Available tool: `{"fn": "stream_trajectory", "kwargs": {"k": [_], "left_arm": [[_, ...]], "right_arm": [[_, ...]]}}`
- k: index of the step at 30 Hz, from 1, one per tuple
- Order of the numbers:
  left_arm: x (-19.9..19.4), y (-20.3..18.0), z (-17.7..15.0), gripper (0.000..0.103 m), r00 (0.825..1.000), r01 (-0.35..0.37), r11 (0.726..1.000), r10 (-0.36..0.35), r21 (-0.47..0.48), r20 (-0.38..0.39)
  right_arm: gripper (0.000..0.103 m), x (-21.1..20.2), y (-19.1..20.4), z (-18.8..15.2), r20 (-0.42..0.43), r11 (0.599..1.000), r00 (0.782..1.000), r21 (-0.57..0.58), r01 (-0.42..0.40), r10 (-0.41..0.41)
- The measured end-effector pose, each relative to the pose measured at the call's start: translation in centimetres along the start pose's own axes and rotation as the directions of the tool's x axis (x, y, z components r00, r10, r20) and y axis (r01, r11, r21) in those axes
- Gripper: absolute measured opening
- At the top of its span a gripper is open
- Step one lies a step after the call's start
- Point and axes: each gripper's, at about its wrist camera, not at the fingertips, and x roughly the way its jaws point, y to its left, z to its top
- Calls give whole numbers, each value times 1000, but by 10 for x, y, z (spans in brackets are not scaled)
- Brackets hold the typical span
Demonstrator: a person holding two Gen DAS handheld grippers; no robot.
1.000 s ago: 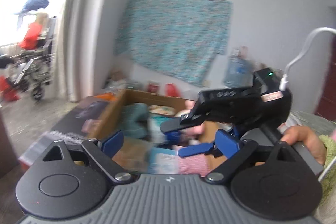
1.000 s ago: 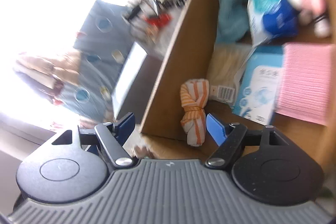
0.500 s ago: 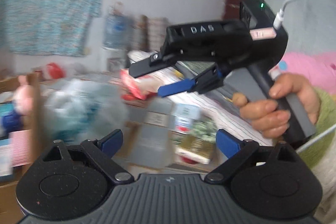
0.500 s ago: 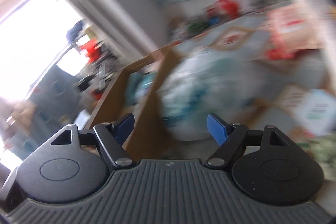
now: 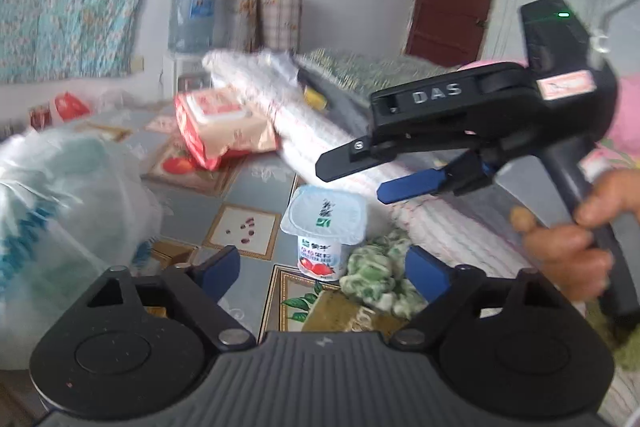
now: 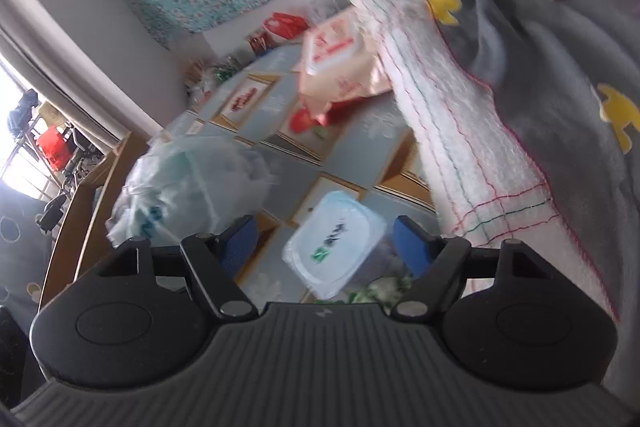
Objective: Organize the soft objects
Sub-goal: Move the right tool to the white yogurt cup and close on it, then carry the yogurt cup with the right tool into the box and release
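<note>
Both grippers hung over the patterned table (image 5: 256, 183), tipped downward. The left gripper (image 5: 322, 267) had its blue-padded jaws apart and narrowing, with nothing pressed between them; a yogurt cup (image 5: 324, 227) and a green-and-white crumpled cloth (image 5: 380, 279) lay on the table in the gap, untouched as far as I could see.

The right gripper (image 5: 356, 175), seen from the left wrist view at about two o'clock, was held by a hand (image 5: 576, 247) wrapped round its grip. Its jaws too stood apart and were drawing in, empty. From its own camera the right gripper (image 6: 324, 247) looked down on the same yogurt cup (image 6: 334, 243), whose foil lid sat between the two pads without touching either; a scrap of the green cloth (image 6: 380, 287) showed just below the cup, towards five o'clock.

At nine o'clock from the cup sat a bulging clear plastic bag (image 5: 68, 211) with something pale teal inside, blurred. Beyond it, in the right wrist view at about eight o'clock, ran the wall of a cardboard box (image 6: 88, 203). Towards eleven o'clock from the cup lay a pink-and-red wipes packet (image 5: 224, 123), touching a white folded towel (image 5: 288, 115) with thin coloured stripes that stretched from twelve o'clock down past the cup's right side. A grey blanket (image 6: 560, 67) with yellow shapes lay against the towel's far edge.
</note>
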Motion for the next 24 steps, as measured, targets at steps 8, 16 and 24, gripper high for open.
{"fn": "stream_trajectory", "kwargs": {"k": [8,16,24], "left_arm": [[53,10,10,80,998,37,998,-39,-52,-52],[72,13,12,63,996,76,993,-80,-87,-38],[62,15,18,63,999,50,994,-50,-102,-4]], "right_arm": [[57,27,-22,15,-55,999,998,43,6,-4],[36,34,-24,16,-88,997,995,65,-48,54],[33,34,-15,14,-84,994,993,68,-82,88]]}}
